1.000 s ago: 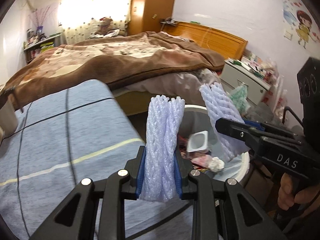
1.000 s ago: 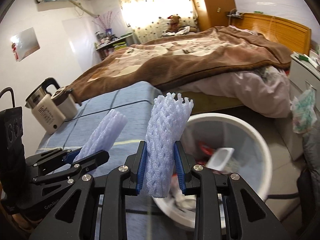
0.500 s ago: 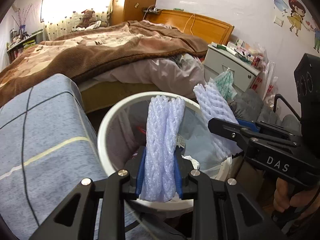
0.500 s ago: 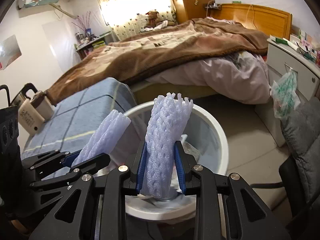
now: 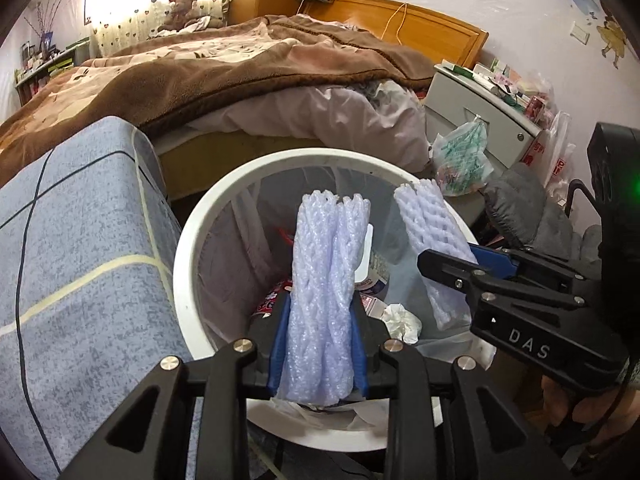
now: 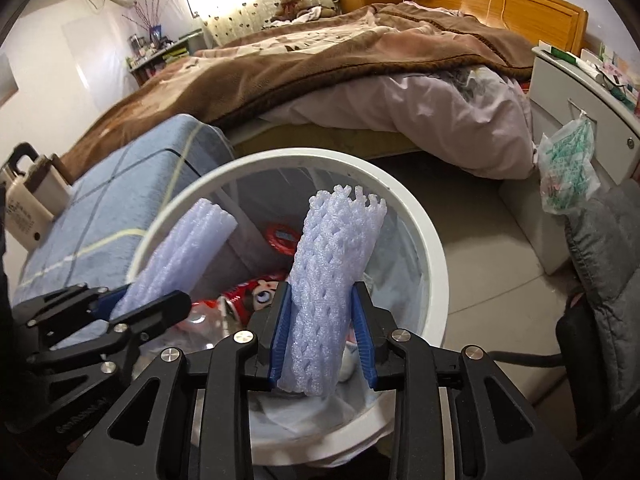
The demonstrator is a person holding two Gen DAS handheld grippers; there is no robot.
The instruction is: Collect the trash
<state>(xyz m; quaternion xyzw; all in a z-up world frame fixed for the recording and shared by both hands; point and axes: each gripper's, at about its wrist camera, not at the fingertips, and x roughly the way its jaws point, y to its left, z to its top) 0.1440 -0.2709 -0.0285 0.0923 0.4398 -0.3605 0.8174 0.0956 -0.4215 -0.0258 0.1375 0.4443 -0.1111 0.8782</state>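
A white round trash bin (image 5: 188, 264) with a clear liner stands below both grippers; wrappers and a crumpled tissue (image 5: 400, 320) lie inside. My left gripper (image 5: 320, 312) holds a pale lilac foam fruit net (image 5: 324, 264) upright over the bin's mouth. Its jaws are opening, with the blue pads still against the net. My right gripper (image 6: 320, 300) holds a second foam net (image 6: 336, 248), slightly tilted, over the same bin (image 6: 432, 264). Its jaws are opening too, pads still touching. Each view shows the other gripper (image 5: 452, 256) (image 6: 148, 300) beside it with its net.
A blue-grey checked cloth surface (image 5: 80, 260) borders the bin on the left, with a kettle (image 6: 24, 204) on it. Behind is a bed (image 5: 240, 68) with a brown blanket. A nightstand (image 5: 472, 108), a hanging plastic bag (image 5: 464, 160) and a grey cushion (image 6: 608, 248) crowd the right.
Both grippers have moved forward and down from over the cloth surface to right over the bin's mouth, tilting more downward. Each still carries its foam net.
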